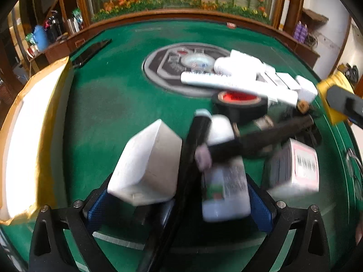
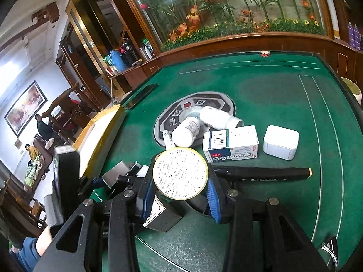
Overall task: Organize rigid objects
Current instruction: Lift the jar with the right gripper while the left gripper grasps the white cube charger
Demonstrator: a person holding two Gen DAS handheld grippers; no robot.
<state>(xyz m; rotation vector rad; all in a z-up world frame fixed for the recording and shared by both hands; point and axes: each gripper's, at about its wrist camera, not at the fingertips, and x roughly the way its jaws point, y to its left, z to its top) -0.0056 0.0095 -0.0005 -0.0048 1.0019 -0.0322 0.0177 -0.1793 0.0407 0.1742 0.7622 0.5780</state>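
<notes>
My left gripper (image 1: 179,200) points down at a cluster on the green table (image 1: 102,104). A white box (image 1: 147,165), a black marker (image 1: 192,149) and a white bottle (image 1: 224,181) lie between its wide-set blue pads (image 1: 97,208). The picture is blurred and I see no firm pinch. My right gripper (image 2: 180,184) is shut on a round yellow-rimmed tin (image 2: 180,172) with a white printed lid, held above the table. That tin (image 1: 333,95) also shows at the right edge of the left wrist view.
A yellow-taped foam box (image 1: 27,136) stands at the table's left. A black tape roll (image 1: 240,104), a white tube (image 1: 238,83) and a barcoded box (image 1: 295,167) lie nearby. Two white bottles (image 2: 187,131), a medicine box (image 2: 230,145), a white case (image 2: 280,141) and a long marker (image 2: 261,174) lie ahead.
</notes>
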